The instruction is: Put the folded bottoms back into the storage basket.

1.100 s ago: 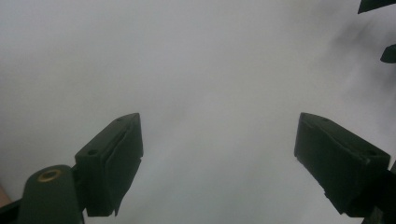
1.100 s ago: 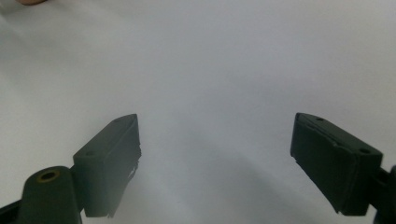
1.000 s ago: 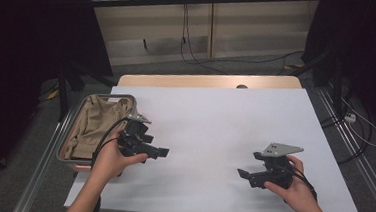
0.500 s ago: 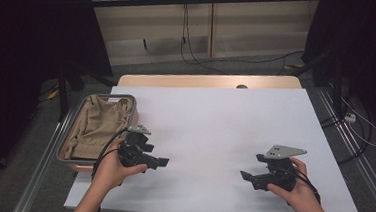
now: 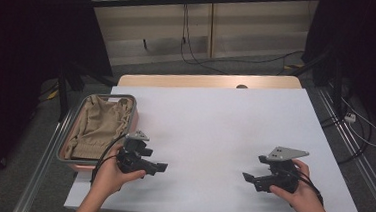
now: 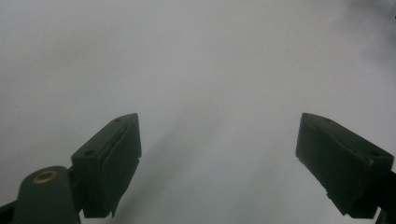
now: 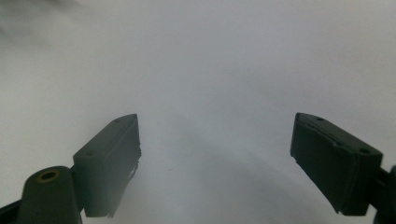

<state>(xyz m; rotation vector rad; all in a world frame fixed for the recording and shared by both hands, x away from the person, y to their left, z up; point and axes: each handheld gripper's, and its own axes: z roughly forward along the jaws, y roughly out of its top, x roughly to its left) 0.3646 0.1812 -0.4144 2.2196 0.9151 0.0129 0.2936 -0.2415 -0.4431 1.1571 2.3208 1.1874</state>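
The left claw (image 5: 157, 168) is released: in the left gripper view its two black, blocky jaws stand wide apart with nothing between them, only the plain white surface of the table (image 5: 214, 133) beyond. Each jaw is a thick, flat-faced wedge of matte black, with a brass-ringed pivot at the base of the one on the left of that view. In the high view the left hand (image 5: 112, 173) holds this claw low over the table's near left part, jaws pointing toward the middle, with a small grey three-cornered plate on top and a black cable looping back from it.

The right claw (image 5: 247, 178) is released too, its jaws equally wide in the right gripper view and empty, over the same smooth white surface. The right hand (image 5: 304, 193) holds it near the table's front right, jaws pointing toward the left claw, well apart from it, with a larger grey plate on top.

Just beside the left claw, at the table's left edge, sits a shallow rectangular tray (image 5: 133, 113) with rounded corners and a grey rim. In it lies a tan cloth (image 5: 97, 127), soft and rumpled, with folds and a seamed edge. Neither claw touches the tray or the cloth.

The table top is matte white, with a pale wooden strip at its far edge.
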